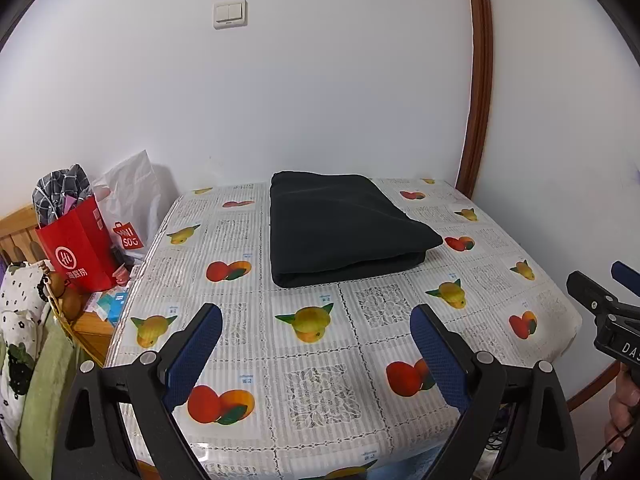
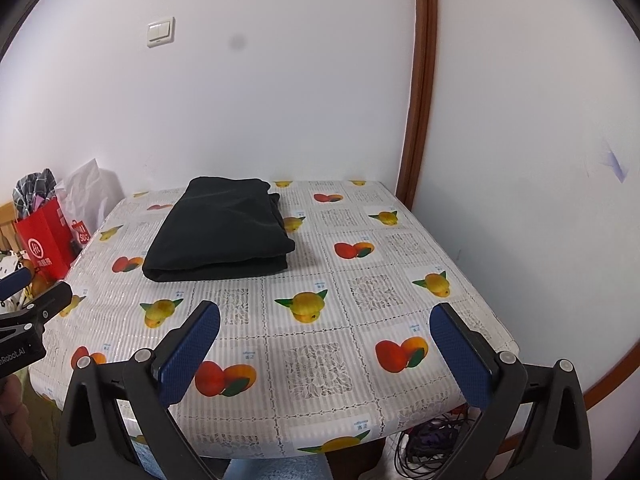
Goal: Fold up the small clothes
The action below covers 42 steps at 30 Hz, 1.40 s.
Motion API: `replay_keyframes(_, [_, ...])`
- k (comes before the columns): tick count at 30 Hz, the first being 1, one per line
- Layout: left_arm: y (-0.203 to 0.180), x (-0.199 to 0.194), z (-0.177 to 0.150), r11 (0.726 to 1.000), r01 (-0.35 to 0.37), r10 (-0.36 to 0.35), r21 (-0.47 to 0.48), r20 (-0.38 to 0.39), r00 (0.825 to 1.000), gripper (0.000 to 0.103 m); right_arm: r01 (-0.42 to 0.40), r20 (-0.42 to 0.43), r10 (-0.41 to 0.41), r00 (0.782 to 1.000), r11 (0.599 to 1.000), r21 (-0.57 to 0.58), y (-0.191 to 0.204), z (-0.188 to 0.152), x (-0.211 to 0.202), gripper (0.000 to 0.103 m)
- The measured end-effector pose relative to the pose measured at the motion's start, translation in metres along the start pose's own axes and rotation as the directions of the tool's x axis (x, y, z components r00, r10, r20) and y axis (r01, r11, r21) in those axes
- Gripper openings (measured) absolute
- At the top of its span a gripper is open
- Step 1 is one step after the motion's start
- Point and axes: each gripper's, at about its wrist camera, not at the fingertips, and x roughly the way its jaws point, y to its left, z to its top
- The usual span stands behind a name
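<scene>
- Wall: plain white, rising directly behind the table; a double light switch is mounted on it high above the table's far edge.
- Table: covered by a glossy tablecloth printed with red-orange and yellow fruit between lace-pattern squares; it serves here as the landmark.
- Brown wooden trim: a curved vertical strip on the wall, meeting the table's far right corner.
- Folded black garment: lies flat on the table toward its far edge, left of centre in the right wrist view; a neat rectangle in stacked layers, the fold edges facing the near side. Nothing touches it.
- Left gripper: held over the table's near edge, black arms with blue pads spread wide; only tablecloth shows between them, and it grips nothing. It is well apart from the garment.
- Right gripper: likewise over the near edge, to the right of the left one, blue pads spread fully and empty.
- Red paper bag: stands off the table's left side, with checked grey fabric poking out of its top.
- White plastic bag: behind the red bag, against the wall.
- Tangle of cables: on the floor below the table's near right corner.
</scene>
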Motion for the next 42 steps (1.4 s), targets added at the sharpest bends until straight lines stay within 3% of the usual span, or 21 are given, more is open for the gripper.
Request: replay_keyframes(42, [0.0018,0.0045,-0.0007,1.000,0.003,-0.003,-0.013,-0.023,1.000,0.095,0.023,-0.006,-0.023,1.000,1.000,0.001,0.0031,-0.0006,-0.0004,0.103])
